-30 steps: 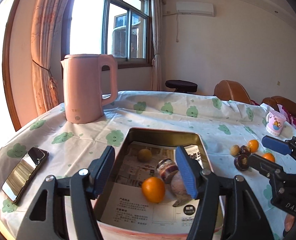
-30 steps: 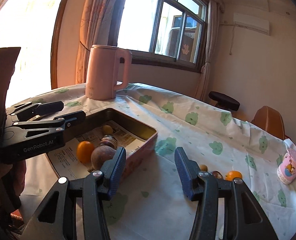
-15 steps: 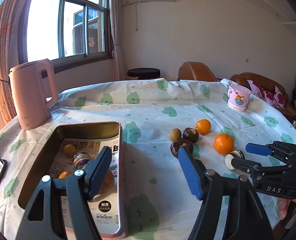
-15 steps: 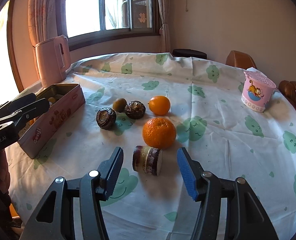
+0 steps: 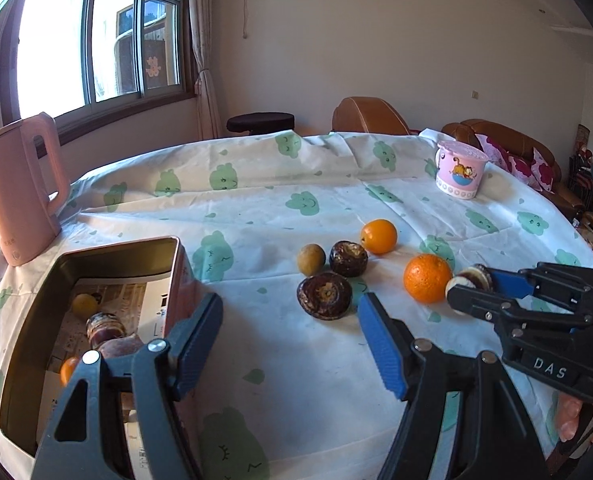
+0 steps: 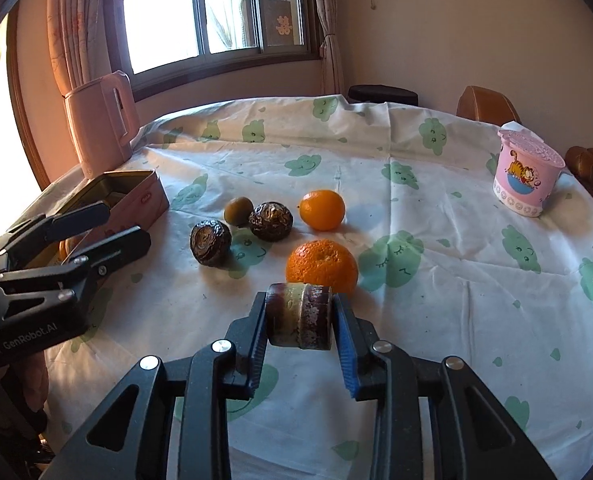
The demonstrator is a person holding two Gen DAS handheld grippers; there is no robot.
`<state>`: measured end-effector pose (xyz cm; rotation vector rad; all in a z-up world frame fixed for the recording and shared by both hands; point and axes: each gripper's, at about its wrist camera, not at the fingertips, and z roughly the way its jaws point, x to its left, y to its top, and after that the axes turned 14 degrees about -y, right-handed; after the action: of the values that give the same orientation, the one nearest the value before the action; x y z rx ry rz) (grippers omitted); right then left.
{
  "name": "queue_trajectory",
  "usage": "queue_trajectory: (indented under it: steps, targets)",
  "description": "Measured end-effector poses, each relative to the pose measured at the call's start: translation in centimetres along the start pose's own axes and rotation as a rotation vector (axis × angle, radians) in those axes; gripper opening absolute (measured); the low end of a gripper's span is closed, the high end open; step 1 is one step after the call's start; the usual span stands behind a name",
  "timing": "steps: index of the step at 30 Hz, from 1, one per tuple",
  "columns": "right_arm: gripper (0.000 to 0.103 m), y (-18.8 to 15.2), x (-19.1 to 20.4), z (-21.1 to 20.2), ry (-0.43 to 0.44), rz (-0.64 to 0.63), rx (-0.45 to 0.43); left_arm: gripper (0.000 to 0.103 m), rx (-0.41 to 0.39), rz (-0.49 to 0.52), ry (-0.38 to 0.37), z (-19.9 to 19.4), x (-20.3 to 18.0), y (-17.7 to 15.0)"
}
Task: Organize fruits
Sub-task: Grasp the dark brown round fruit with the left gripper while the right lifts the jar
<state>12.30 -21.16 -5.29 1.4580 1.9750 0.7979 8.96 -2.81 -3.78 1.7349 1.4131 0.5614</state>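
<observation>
My right gripper (image 6: 299,320) is shut on a dark purple and cream cut fruit (image 6: 299,316), right in front of a large orange (image 6: 322,266); it also shows in the left wrist view (image 5: 470,282). My left gripper (image 5: 290,344) is open and empty beside the pink tin box (image 5: 36,312), which holds several fruits on newspaper. On the cloth lie two dark brown fruits (image 5: 323,295) (image 5: 348,258), a small tan fruit (image 5: 311,259) and a smaller orange (image 5: 378,236).
A pink kettle (image 5: 14,192) stands behind the tin. A pink Garfield cup (image 5: 460,174) stands at the far right. The table has a white cloth with green clouds (image 5: 256,184). Brown chairs and a sofa stand beyond its far edge.
My right gripper has closed on the cut fruit that lay between its fingers. My left gripper has swung right, from over the tin toward the loose fruits.
</observation>
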Motion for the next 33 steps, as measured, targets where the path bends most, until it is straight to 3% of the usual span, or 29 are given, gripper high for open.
queue_trajectory:
  steps: [8,17,19,24,33]
  targets:
    - [0.033,3.1,-0.8,-0.1,-0.139,0.044,-0.102,0.068,0.093,-0.037,-0.054,3.8,-0.3,1.2]
    - [0.033,2.8,-0.8,1.3,-0.153,0.08,-0.106,0.053,0.207,-0.062,-0.099,7.1,0.0,1.2]
    - [0.033,2.8,-0.8,1.4,-0.144,0.084,-0.108,0.044,0.21,-0.068,-0.106,7.2,0.0,1.2]
    - [0.033,2.6,-0.7,1.2,-0.131,0.086,-0.124,0.043,0.189,-0.07,-0.105,6.8,0.1,1.2]
    - [0.033,2.4,-0.8,0.3,-0.099,0.09,-0.174,0.043,0.07,-0.079,-0.079,4.6,0.5,1.6]
